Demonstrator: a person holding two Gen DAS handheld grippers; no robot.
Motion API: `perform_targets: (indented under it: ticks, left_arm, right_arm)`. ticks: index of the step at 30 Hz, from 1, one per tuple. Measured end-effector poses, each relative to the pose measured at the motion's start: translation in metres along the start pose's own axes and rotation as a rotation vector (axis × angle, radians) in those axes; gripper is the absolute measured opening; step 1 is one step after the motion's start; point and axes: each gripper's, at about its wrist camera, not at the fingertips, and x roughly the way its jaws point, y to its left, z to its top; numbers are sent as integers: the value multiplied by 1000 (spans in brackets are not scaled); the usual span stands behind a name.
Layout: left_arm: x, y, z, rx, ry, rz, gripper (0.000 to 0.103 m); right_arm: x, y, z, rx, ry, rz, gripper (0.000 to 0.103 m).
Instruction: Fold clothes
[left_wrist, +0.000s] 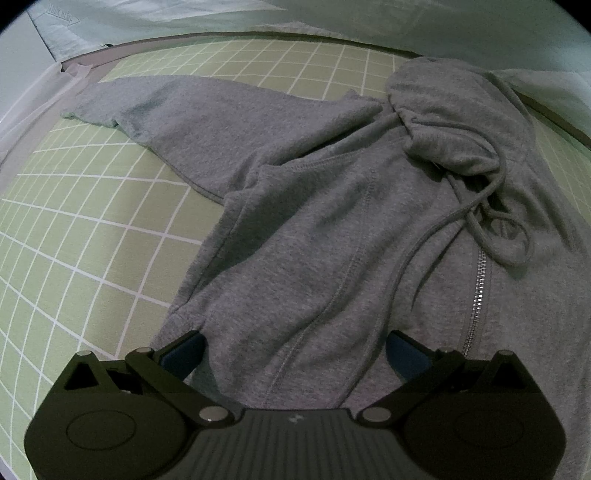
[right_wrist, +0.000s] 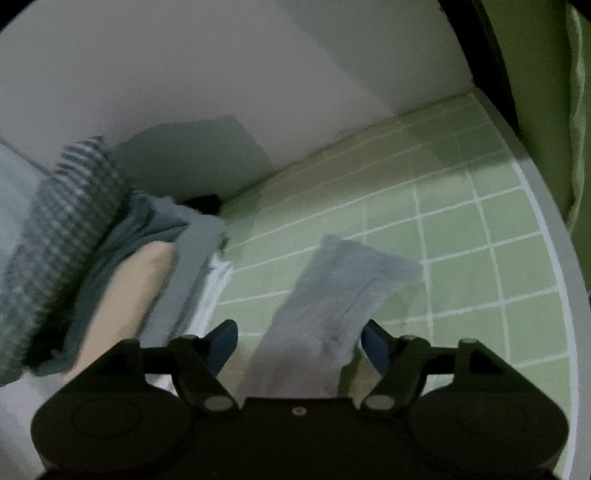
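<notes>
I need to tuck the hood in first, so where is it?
Left wrist view, upper right: the hood lies bunched at the hoodie's top, above the zipper, near the mat's far edge.

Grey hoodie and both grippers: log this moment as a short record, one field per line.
garment: grey hoodie, spread on the green grid mat
zip: closed along the visible part
hood: bunched at the top, drawstring looping loose
sleeve: one stretched out to the left
left gripper: open, over the hoodie's lower part
right gripper: open, grey fabric strip between its fingers
beside mat: pile of other clothes, blurred
</notes>
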Motion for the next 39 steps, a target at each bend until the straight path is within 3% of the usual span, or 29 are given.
perform_targets:
  ticks: [2,4,5,6,7,11,13,14,16,17,18,19,23,28,39]
  left_arm:
    - [0,-1,0,-2,-1,1,103]
    - [0,-1,-1,-2,-2,1,103]
    - [0,-1,-1,-3,-4,1,103]
    - [0,-1,-1,-3,-4,1,103]
    - [0,-1,-1,-3,-4,1,103]
    - [0,0,-1,-4,-6,1,103]
    - [0,0,-1,-5,-3,1,103]
    - [0,0,0,-5,0,1,103]
    - [0,1,1,-6,6,1,103]
    - [-1,1,1,-6,8,2,103]
    - [-2,1,1,-8,8,2,103]
    - [-3,2,0,-13,8,-1,103]
    - [-15,12,-8,-55,-9,-33,103]
    - [-39,33,-30,-93,-55,-37,103]
    - [-106,109,-98,-139,-105,36,103]
  right_arm:
    - [6,1,4,-14,1,-24,74]
    - [14,7,9,-65,11,-53,68]
    - [17,11,11,-102,14,-67,44]
    - [18,16,14,-144,13,-80,12]
    - [20,20,17,-186,13,-93,6]
    - [21,27,26,-295,-50,-179,4]
    - [21,24,29,-275,-38,-204,4]
    - [21,22,31,-256,-26,-215,6]
    - [11,23,28,-231,-16,-186,22]
    - [4,25,26,-220,-13,-165,50]
    - [-2,30,17,-246,0,-143,71]
    - [-7,36,4,-299,18,-120,74]
    - [-28,63,-48,-508,93,-28,74]
    - [-49,91,-146,-754,314,171,74]
    - [-101,119,-304,-1060,615,446,76]
